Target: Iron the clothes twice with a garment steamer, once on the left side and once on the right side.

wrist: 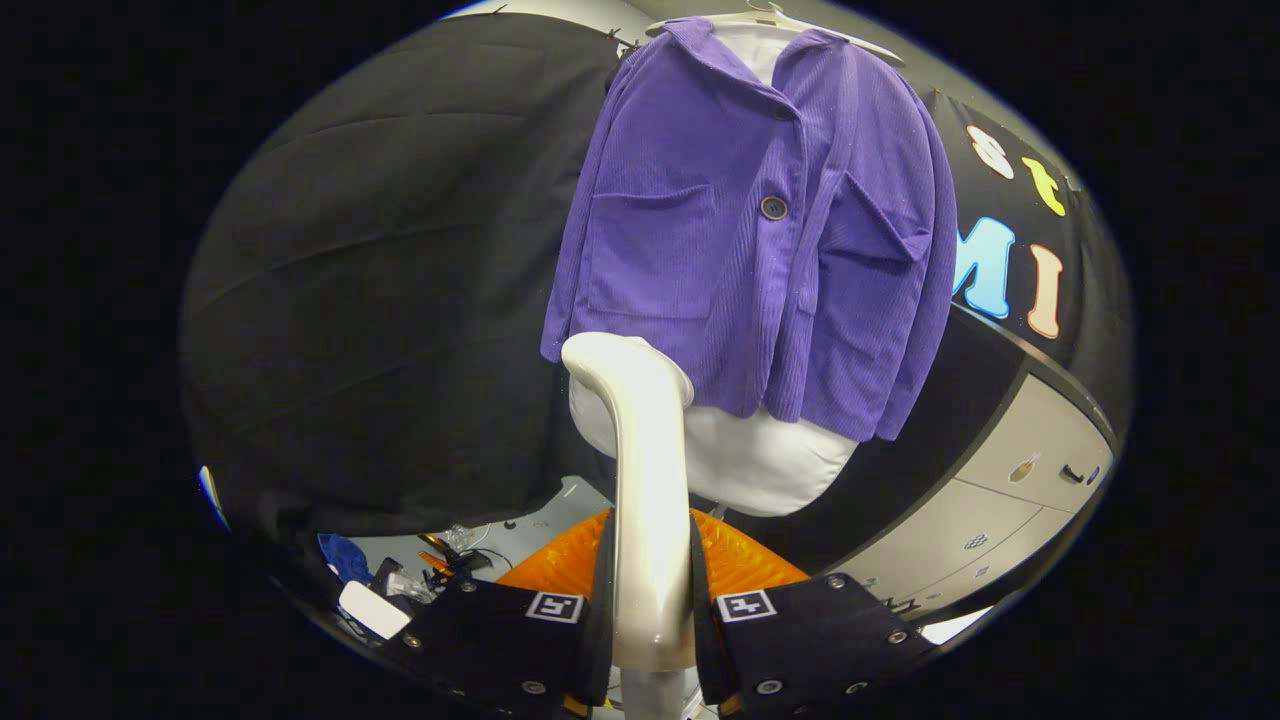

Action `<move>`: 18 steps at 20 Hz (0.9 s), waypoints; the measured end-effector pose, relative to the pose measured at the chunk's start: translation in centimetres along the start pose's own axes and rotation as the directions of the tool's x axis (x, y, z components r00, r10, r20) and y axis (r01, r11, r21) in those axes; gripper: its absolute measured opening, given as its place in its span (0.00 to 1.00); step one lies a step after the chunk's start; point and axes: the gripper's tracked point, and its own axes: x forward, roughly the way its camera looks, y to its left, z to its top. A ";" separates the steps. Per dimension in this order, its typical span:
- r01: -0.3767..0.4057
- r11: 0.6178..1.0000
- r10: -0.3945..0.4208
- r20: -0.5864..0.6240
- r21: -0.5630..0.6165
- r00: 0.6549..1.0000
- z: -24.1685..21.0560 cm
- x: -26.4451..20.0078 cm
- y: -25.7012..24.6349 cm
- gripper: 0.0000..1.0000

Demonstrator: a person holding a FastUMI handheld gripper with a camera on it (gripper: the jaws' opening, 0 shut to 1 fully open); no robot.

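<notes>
Gripper view — claw (650, 610) clamped on the white garment steamer (640, 480), both fingers (505, 625) pressing its handle, the head curving up ahead of them. Purple jacket (760, 230) hangs on a white hanger (780, 22) beyond the steamer head, over a white shirt (760, 465) — steamer near the jacket's lower left hem. Orange object (560, 560) just behind the fingers.

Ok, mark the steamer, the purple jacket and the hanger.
steamer (645, 470): gripper view, on its white handle, gripped between both fingers.
purple jacket (690, 260): gripper view, on a chest pocket.
hanger (850, 38): gripper view, on its white arm.
</notes>
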 end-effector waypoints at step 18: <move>0.092 0.967 -0.126 0.128 0.239 0.984 2.2 -10.9 -8.1 0.34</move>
